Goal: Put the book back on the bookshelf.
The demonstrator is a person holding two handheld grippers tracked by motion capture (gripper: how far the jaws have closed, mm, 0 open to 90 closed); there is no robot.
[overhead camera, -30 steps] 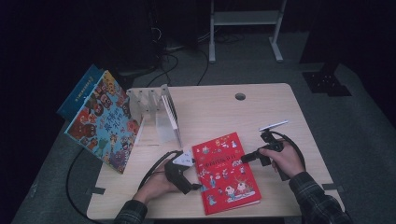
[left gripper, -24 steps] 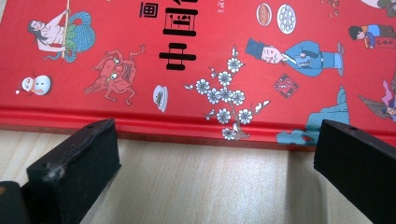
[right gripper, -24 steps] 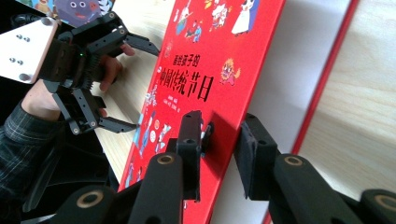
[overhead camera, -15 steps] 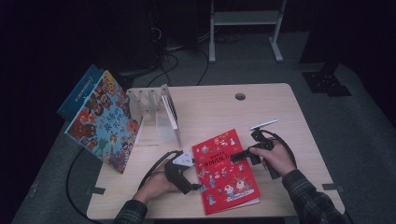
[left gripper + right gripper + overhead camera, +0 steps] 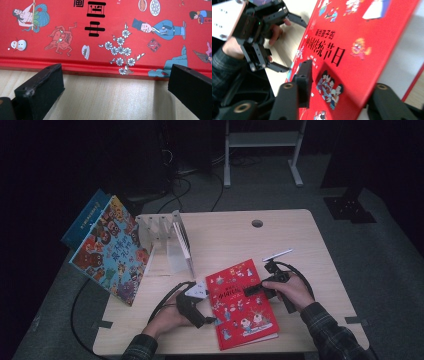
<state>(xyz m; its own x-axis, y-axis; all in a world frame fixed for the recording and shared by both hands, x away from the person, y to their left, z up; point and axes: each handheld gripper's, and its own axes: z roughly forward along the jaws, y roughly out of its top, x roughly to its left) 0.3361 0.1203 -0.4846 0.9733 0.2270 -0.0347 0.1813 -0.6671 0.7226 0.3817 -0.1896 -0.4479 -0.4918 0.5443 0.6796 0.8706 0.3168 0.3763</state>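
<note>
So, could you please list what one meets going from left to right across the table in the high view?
Colourful picture book leaning at the left edge → white slotted book rack → left tool → red picture book lying flat → right tool at its right edge.

Overhead looks down; claw cameras closely share red book (image 5: 241, 304).

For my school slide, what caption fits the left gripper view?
Open left gripper facing the spine edge of a flat red picture book on a pale wooden table.
</note>
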